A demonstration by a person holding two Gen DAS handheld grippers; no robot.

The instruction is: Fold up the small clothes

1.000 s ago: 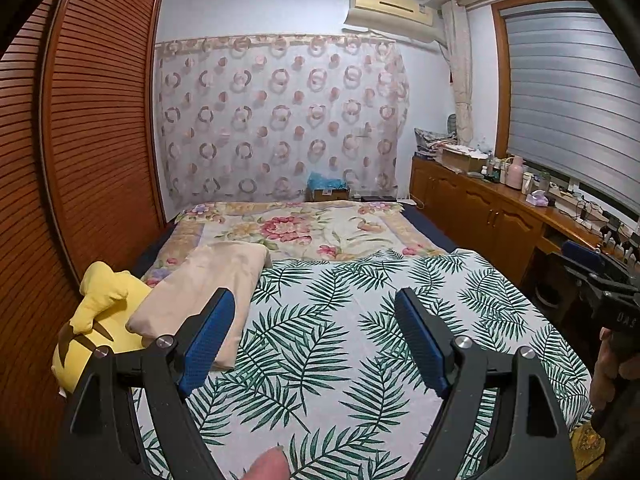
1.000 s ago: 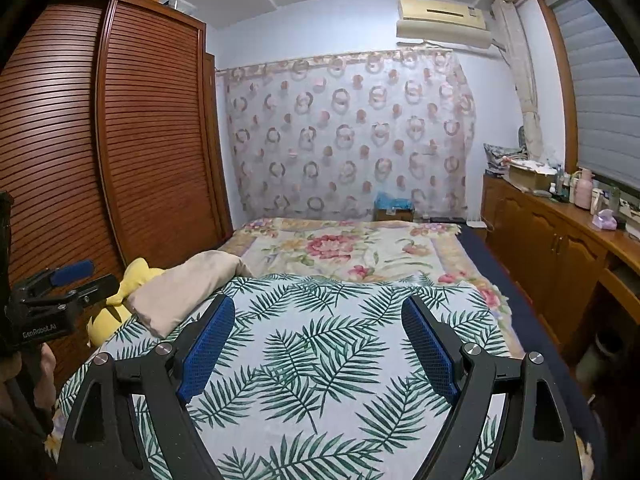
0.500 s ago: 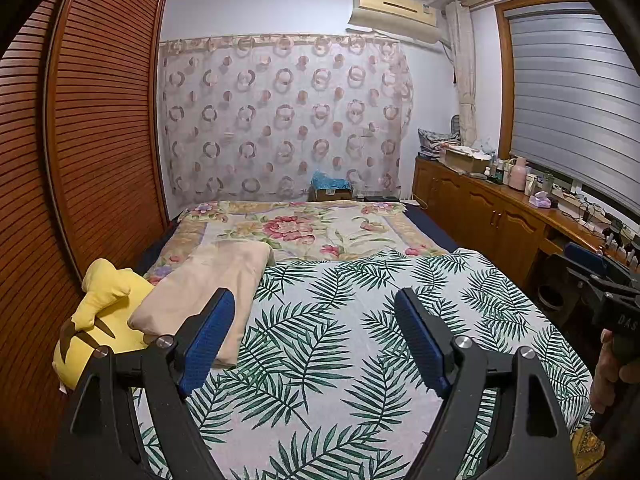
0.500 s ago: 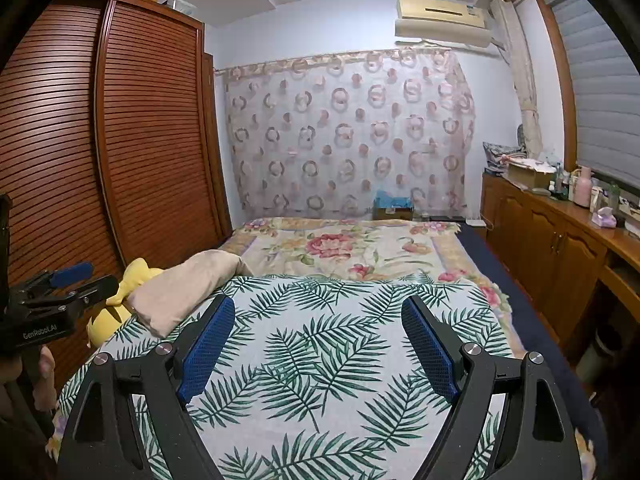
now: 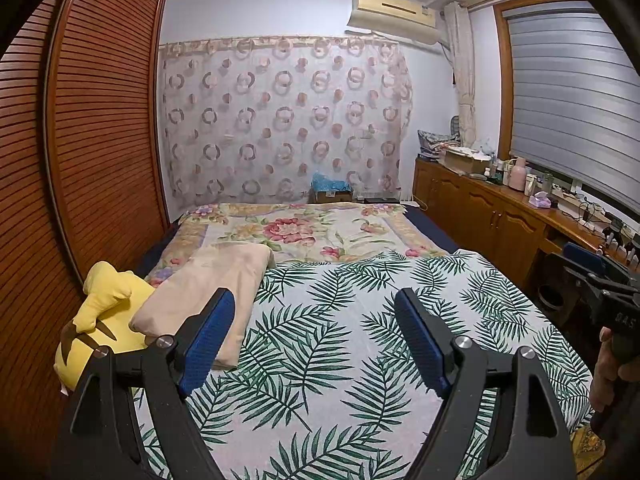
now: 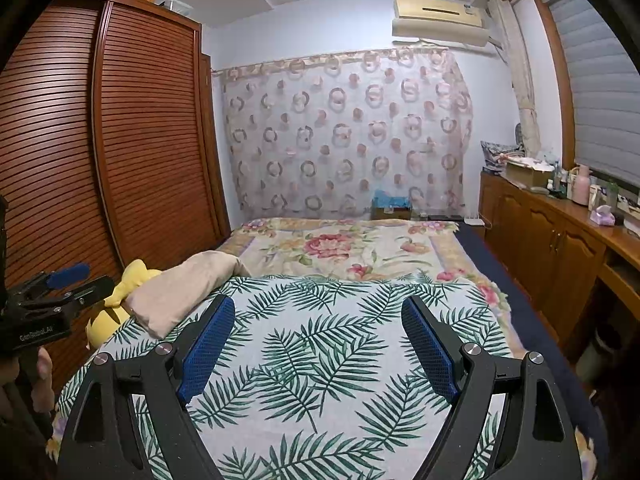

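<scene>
Left gripper (image 5: 314, 312) and right gripper (image 6: 318, 320) hovering wide apart, gripping nothing | no small garment showing; only beige folded cloth (image 5: 208, 280) lying at leaf-print bedspread's (image 5: 340, 320) left edge | risk: grabbing bedspread, or nudging yellow plush (image 5: 100, 320) off bed.

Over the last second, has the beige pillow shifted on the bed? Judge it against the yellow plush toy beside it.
No. The beige pillow lies against the yellow plush toy as before, its far corner at the same spot on the palm-leaf sheet.
</scene>
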